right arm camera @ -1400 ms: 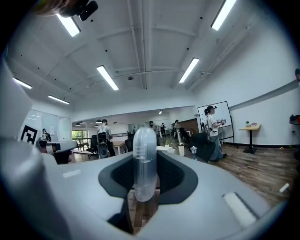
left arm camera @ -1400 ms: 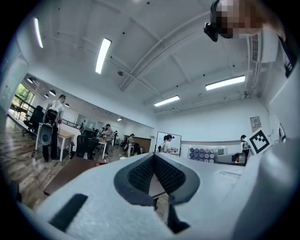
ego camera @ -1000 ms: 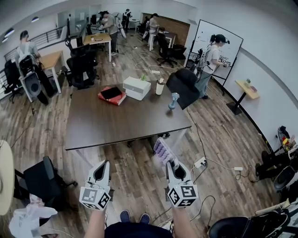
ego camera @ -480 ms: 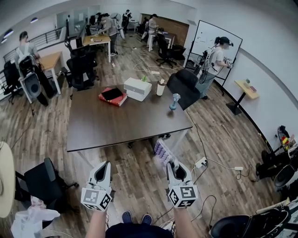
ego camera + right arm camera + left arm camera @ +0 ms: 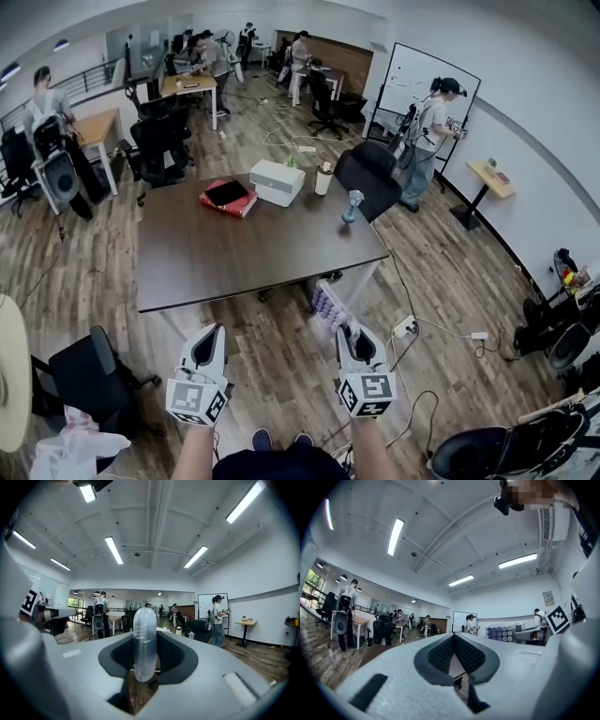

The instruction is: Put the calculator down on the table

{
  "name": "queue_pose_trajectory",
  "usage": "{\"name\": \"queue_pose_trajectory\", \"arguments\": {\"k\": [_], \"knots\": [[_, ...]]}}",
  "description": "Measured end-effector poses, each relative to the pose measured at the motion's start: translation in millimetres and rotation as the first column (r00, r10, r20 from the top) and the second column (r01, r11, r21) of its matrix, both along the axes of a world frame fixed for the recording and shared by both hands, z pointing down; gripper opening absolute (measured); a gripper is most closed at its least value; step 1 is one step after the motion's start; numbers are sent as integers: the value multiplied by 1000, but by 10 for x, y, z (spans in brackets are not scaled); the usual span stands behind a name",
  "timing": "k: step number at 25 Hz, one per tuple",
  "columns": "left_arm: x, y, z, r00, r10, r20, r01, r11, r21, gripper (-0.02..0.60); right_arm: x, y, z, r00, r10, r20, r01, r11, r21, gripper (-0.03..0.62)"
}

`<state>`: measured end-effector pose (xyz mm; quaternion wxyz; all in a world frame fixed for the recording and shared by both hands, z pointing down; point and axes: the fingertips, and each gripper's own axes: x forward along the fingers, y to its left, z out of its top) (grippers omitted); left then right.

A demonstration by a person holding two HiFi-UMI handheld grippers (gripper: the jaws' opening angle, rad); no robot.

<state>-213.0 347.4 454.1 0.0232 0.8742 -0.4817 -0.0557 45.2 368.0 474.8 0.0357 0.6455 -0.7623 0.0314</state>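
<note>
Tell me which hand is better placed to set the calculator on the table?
Right: the right gripper grips the calculator, with the table ahead; the left gripper is shut and empty.

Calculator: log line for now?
calculator: clamped in right tongs | left tongs: shut, empty | table: ahead, not reached

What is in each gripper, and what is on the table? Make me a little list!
Right gripper: shut on the calculator, held on edge
Left gripper: shut, nothing in it
Table: dark brown, ahead of both grippers
On the table: white box, cup, toward the far side
Calculator set down: not yet
</note>
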Motion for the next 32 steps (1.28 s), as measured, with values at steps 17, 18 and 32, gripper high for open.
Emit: {"name": "queue_pose_trajectory", "arguments": {"k": [17,18,32], "knots": [[-153,-255,115,999,22,42,-22,1000,1,-5,-145,-181,21,1000,12,-16,-12,1000,10,117],[-154,-299,124,999,20,41,-20,1000,1,-5,-132,-225,22,1000,13,-17,-12,1000,12,117],[107,-1168,169,999,-10,34,10,1000,11,-5,159,-1141,148,1000,-8,0,8,1000,11,117]]}}
